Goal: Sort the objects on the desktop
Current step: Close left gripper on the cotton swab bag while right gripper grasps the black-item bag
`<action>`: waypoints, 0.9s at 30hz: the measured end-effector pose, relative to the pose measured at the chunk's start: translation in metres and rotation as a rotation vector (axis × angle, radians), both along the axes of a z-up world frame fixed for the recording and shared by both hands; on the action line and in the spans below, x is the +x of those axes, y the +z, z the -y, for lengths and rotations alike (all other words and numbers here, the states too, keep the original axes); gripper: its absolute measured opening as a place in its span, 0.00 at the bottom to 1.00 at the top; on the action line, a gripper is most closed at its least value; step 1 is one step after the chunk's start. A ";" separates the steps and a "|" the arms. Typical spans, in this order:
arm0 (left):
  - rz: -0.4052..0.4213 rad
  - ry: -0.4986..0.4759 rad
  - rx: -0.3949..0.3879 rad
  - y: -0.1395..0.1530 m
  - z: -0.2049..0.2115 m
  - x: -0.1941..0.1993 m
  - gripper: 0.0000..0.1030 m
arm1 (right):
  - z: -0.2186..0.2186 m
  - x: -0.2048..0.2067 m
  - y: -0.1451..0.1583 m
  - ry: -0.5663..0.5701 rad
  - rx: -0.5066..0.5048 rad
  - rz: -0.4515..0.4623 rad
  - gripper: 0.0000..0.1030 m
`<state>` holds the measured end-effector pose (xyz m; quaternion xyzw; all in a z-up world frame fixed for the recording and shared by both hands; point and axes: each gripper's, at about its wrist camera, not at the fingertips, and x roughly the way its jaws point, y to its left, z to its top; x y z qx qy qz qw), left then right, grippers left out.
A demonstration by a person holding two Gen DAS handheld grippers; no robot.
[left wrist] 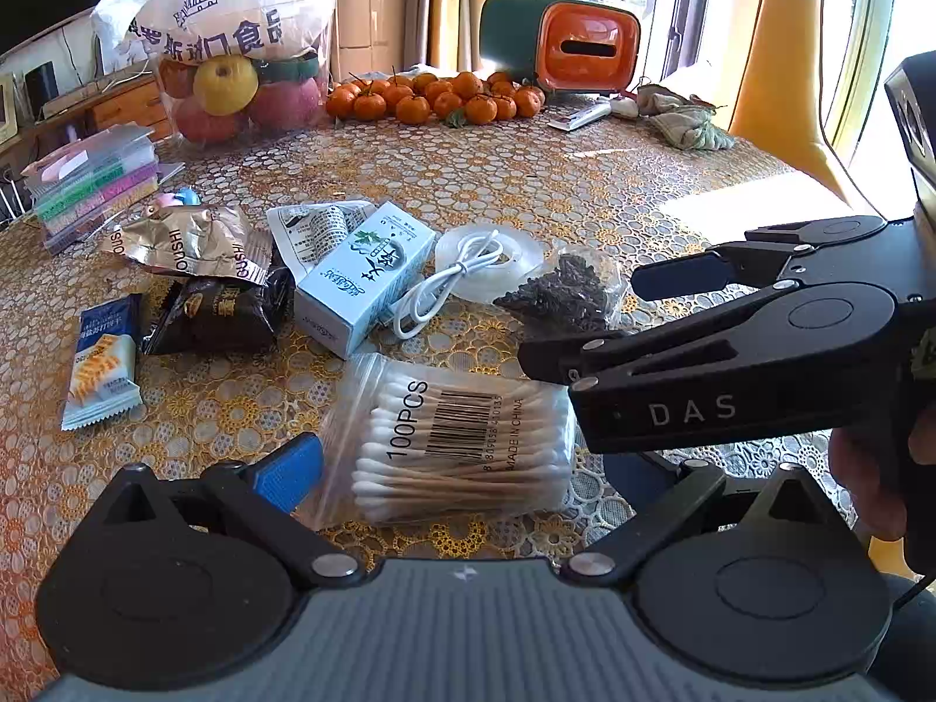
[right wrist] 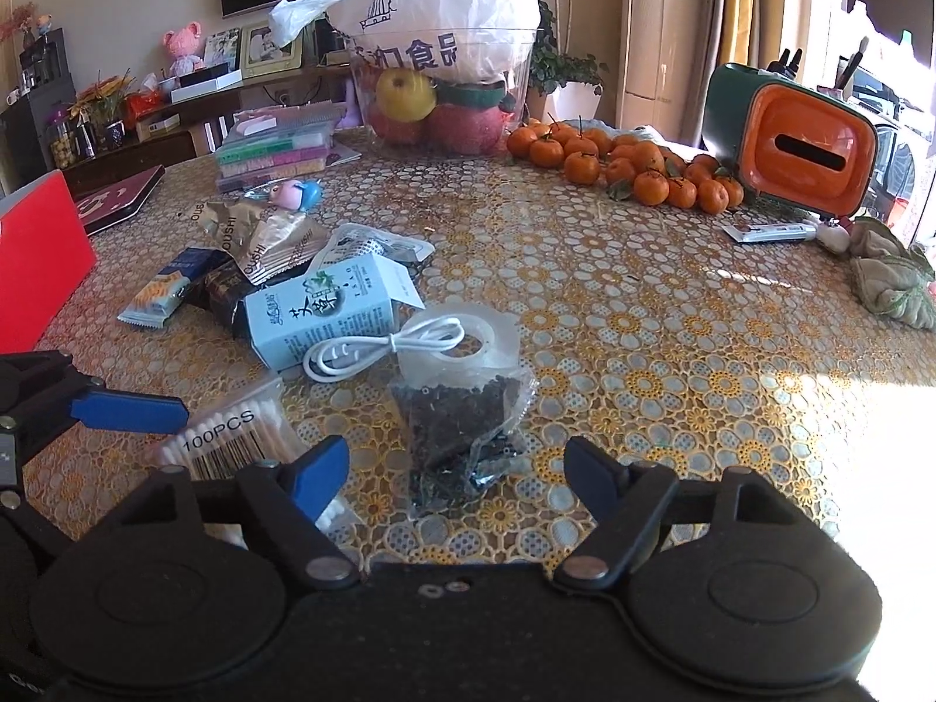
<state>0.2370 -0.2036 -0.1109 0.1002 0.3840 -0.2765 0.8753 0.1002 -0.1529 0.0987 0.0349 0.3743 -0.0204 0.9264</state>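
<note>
two open grippers hover over a clutter of small things on the yellow floral lace tablecloth (right wrist: 673,316).

the clear zip bag of wooden cotton swabs (left wrist: 462,439) lies flat between the left gripper (left wrist: 462,468) fingers, its swabs running left to right in the left wrist view, its printed label turned sideways; the right gripper's body hides the bag's right edge and the left gripper's right fingertip. the right gripper (right wrist: 456,468), jaws spread wide, flanks a clear bag of small dark pieces (right wrist: 462,427), too small to identify. behind it a coiled white cable (right wrist: 386,345) rests on a clear tape roll (right wrist: 468,333), beside a pale blue carton (right wrist: 319,316). a glass bowl (right wrist: 444,99) at the back holds apples under a white plastic bag (right wrist: 433,6).
</note>
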 end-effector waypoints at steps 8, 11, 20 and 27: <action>0.005 0.011 -0.006 -0.002 0.000 0.001 0.99 | -0.002 0.002 -0.001 0.011 -0.009 -0.005 0.68; 0.010 0.010 0.004 -0.002 0.001 0.000 0.99 | -0.001 0.002 -0.003 0.011 -0.002 -0.011 0.60; 0.029 0.008 0.027 -0.003 0.002 -0.002 0.92 | 0.000 0.001 -0.004 0.008 -0.013 -0.015 0.48; 0.040 0.013 0.027 0.000 0.001 -0.004 0.74 | 0.004 -0.001 -0.002 -0.002 -0.004 -0.014 0.40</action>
